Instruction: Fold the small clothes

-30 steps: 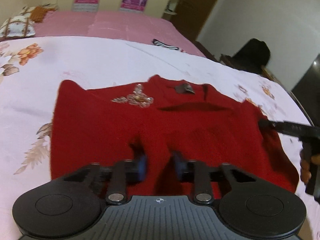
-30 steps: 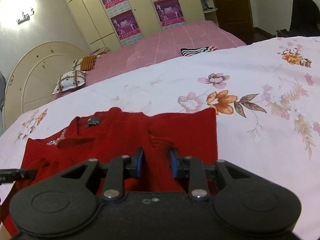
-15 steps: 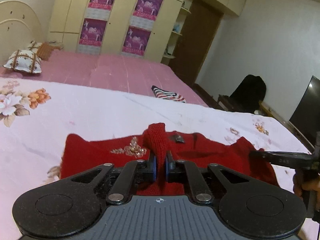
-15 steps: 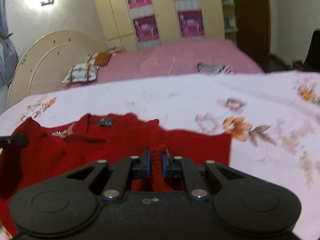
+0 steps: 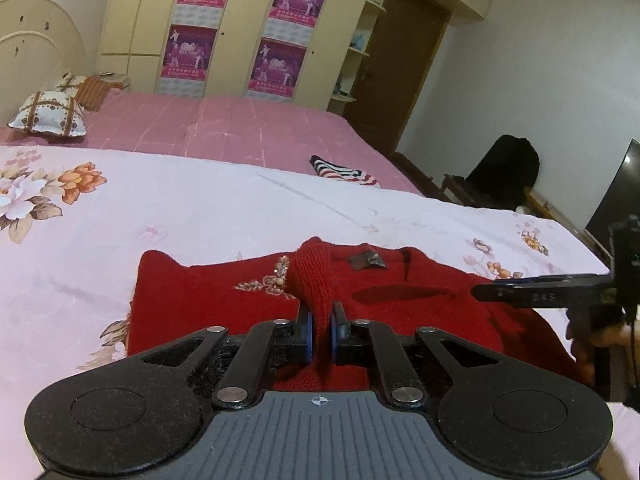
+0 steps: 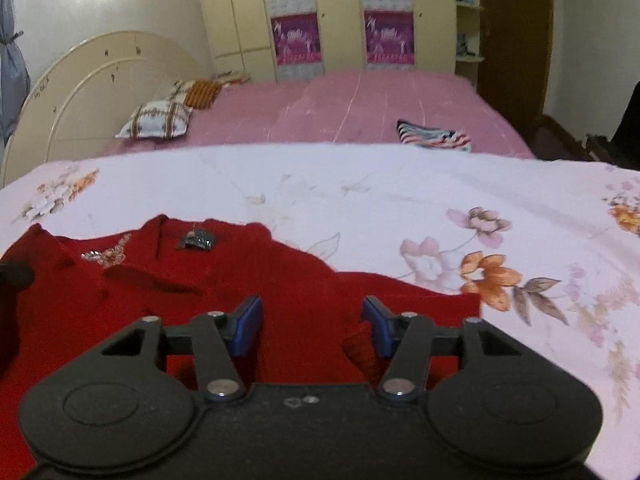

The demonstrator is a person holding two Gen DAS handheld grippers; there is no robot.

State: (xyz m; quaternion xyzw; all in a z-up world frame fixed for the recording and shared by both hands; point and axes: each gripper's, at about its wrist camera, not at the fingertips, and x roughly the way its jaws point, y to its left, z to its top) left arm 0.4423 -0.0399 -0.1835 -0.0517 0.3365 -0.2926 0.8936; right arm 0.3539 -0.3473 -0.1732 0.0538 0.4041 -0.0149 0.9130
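My left gripper (image 5: pixel 321 334) is clamped on a raised ridge of the red sweater (image 5: pixel 224 304), which lies spread on the floral bedsheet (image 5: pixel 192 208) right ahead of both my grippers. My right gripper (image 6: pixel 312 326) has just been opening; its jaws stand apart with knit beneath them, nothing pinched. To fold cleanly I should carry the pinched edge across level, without dragging the body. Beyond my fingers sits the dark neck label (image 5: pixel 367 261), unreadable; on the right gripper's arm I read "DAS".
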